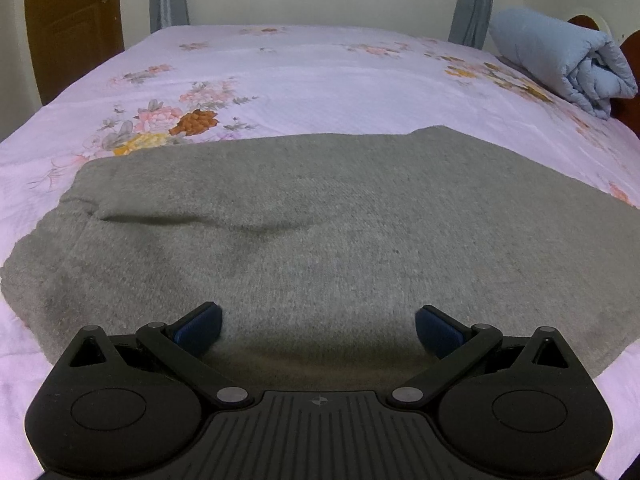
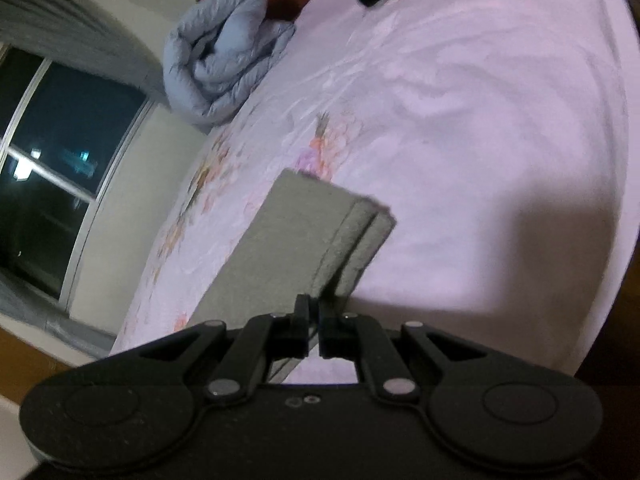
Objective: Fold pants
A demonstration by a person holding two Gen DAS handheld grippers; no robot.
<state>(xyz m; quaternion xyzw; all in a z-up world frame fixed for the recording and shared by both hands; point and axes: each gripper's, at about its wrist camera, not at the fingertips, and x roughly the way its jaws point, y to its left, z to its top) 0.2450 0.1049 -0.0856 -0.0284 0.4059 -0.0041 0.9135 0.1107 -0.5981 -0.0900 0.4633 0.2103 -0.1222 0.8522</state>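
Observation:
The grey pants (image 1: 320, 232) lie spread flat on the bed, filling the lower half of the left wrist view. My left gripper (image 1: 318, 326) is open, its blue pads wide apart just above the near edge of the fabric. In the right wrist view the pants (image 2: 288, 240) hang as a folded grey strip, lifted off the sheet. My right gripper (image 2: 314, 312) is shut on the near end of that strip and is rolled sideways.
The bed has a pink floral sheet (image 1: 320, 80). A rolled light-blue quilt (image 1: 560, 60) lies at the far right corner, also seen in the right wrist view (image 2: 224, 56). A brown door (image 1: 76, 28) is far left. A dark window (image 2: 60, 152) is beside the bed.

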